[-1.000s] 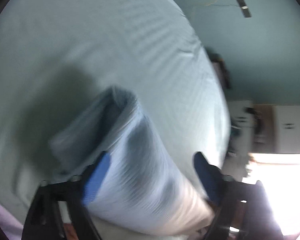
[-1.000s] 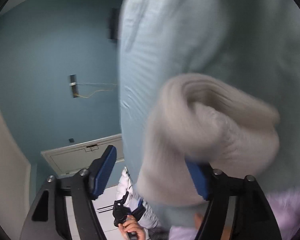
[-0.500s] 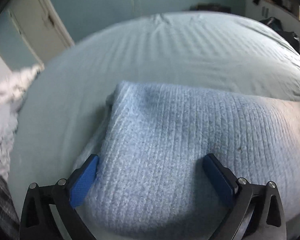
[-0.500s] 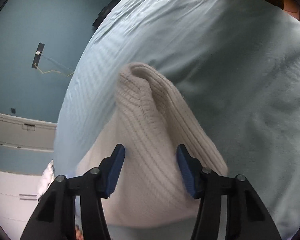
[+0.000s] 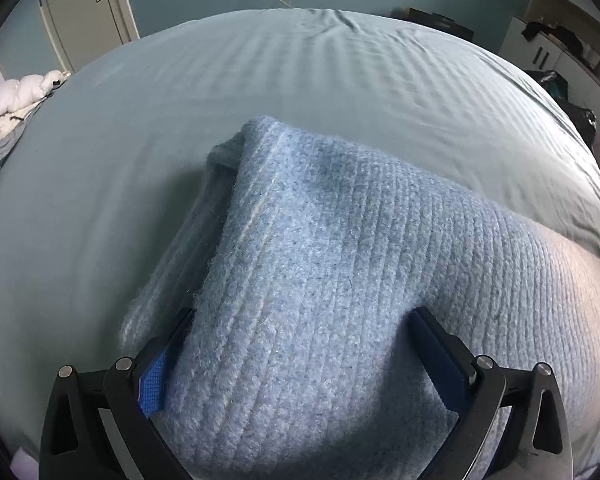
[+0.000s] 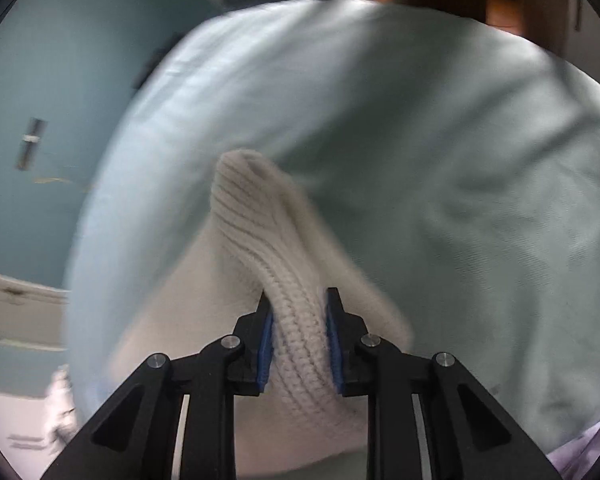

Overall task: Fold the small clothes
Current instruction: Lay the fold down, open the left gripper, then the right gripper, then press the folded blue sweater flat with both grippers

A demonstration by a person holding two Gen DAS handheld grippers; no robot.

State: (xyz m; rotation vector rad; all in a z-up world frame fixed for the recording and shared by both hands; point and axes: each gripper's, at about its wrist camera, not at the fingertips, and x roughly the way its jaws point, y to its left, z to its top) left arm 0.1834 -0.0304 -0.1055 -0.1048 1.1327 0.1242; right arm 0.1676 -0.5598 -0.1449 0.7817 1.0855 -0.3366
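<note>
Left claw point(image 5: 300, 354): spread wide, its blue-padded fingers point(image 5: 154, 378) standing on either side of a broad fold of knit; the cloth fills the gap and drapes over both pads, but the fingers do not pinch it.

Right claw point(image 6: 299, 342): drawn narrow, pinching a ridge of knit between its two blue pads point(image 6: 265, 354).

Knit garment point(image 5: 340, 280): a ribbed piece, blue-grey where the left wrist view sees it and cream at its right part point(image 6: 268, 240). It lies on the bed near the front edge, folded so that a doubled layer shows along its left side.

Left side of the garment: the top layer ends in a fuzzy edge running from the left claw towards the middle of the bed, with a lower layer peeking out beside it (the fold is loose there, not flat).

Right side of the garment: the pinched ridge rises out of the claw and tapers to a rounded tip, lifted a little off the sheet; the rest spreads out low around the fingers.

Bed point(image 5: 300, 80): covered by a pale blue-green sheet with faint stripes and shallow wrinkles.

Heap at the bed's left edge point(image 5: 8, 108): white quilted fabric and grey cloth, well apart from the garment.

Right wrist view: blurred, so finer detail of the sheet cannot be told.
</note>
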